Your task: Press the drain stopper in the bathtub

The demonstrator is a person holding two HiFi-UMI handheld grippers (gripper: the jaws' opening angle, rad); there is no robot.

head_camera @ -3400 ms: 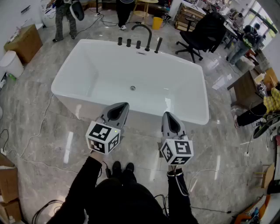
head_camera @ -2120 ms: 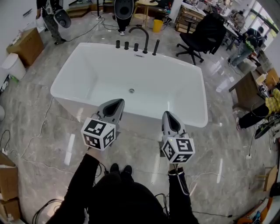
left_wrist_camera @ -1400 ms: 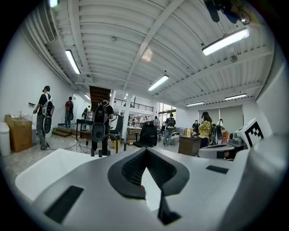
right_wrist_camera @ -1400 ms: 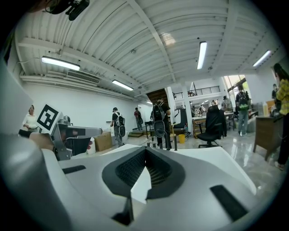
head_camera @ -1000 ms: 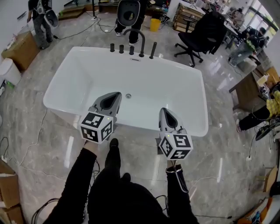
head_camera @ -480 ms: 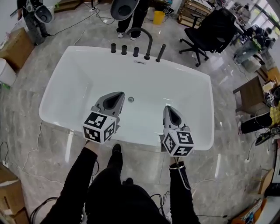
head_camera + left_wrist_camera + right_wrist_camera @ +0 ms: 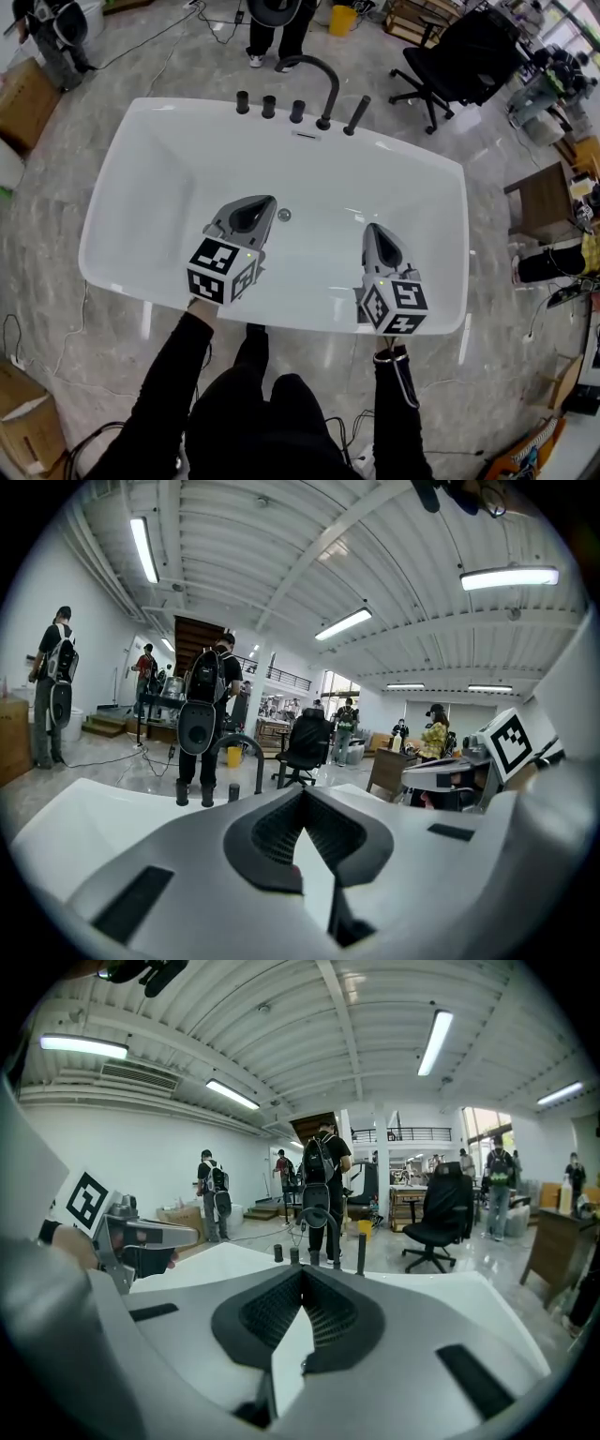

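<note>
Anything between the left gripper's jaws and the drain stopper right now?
Nothing. In the head view, only the bare floor of the white bathtub separates the left gripper from the small round metal drain stopper.

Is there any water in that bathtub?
No, the bathtub looks empty, with the drain stopper showing plainly on its bare white floor.

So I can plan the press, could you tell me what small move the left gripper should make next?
Probably lower the left gripper onto the drain stopper: it hangs over the bathtub, jaws together, tip just left of the stopper.
</note>
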